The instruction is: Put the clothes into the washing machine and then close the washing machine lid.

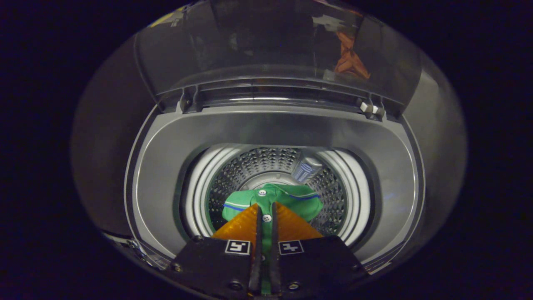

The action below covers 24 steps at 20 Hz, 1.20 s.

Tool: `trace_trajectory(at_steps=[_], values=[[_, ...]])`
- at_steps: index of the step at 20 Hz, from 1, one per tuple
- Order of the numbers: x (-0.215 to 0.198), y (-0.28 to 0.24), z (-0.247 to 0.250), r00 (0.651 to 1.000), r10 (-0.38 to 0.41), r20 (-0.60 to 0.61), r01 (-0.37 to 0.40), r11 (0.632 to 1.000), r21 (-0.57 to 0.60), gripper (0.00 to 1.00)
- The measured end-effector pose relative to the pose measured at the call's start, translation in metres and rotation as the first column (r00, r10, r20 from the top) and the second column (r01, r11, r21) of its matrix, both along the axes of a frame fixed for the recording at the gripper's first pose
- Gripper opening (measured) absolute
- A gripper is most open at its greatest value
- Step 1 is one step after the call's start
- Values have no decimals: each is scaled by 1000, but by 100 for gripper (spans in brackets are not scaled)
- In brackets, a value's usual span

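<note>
Gripper point(266, 210) fingers are pressed nearly together, pinching the green polo shirt with white buttons and blue-white trim point(272, 200) along its button placket; a thin strip of green fabric shows in the slit between the fingers, so both look to be bearing on the cloth. The pinch sits at the front-centre seam, probably because the doubled placket gives a firm ridge to hold and lets the rest of the shirt hang free below.

The shirt hangs at the mouth of the perforated steel drum point(250, 166) of the grey top-loading washing machine point(166, 158), collar and sleeves spread just ahead of the fingertips. Can't tell whether the lower part of it already touches the drum floor. A small ribbed silvery part point(307, 168) on the drum's far wall sits beyond the shirt, apart from it.

The smoky transparent lid point(270, 46) stands tilted up and back on its hinges point(370, 108) behind the opening, so the way into the drum is open and the gripper comes straight down over the hole.

Judgement: the loading step is in hand, not finished. The shirt is over and partly within the drum but is held, not released. Next is likely spreading the fingers so the shirt drops clear of the white inner ring point(200, 187), then going for the lid. Risk: a sleeve draped on the ring could catch when the lid comes down.
</note>
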<state>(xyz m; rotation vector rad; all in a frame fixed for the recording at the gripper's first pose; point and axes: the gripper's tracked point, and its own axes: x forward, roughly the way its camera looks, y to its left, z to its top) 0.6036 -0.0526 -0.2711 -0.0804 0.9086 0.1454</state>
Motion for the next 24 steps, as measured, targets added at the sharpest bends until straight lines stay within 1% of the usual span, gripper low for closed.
trace_trajectory(at_steps=[3,6,9,12,17,23,24], values=[[-1,3,3,999,14,29,-14,1000,8,17],[-6,4,10,998,2,55,-2,1000,-1,58],[-10,1,15,997,-1,83,2,1000,-12,66],[-15,-6,23,993,-20,115,23,999,-24,66],[-26,-17,50,981,-13,195,19,999,-26,66],[-36,-32,113,942,10,335,-2,1000,-23,67],[-35,-33,125,934,13,357,-8,1000,-16,72]])
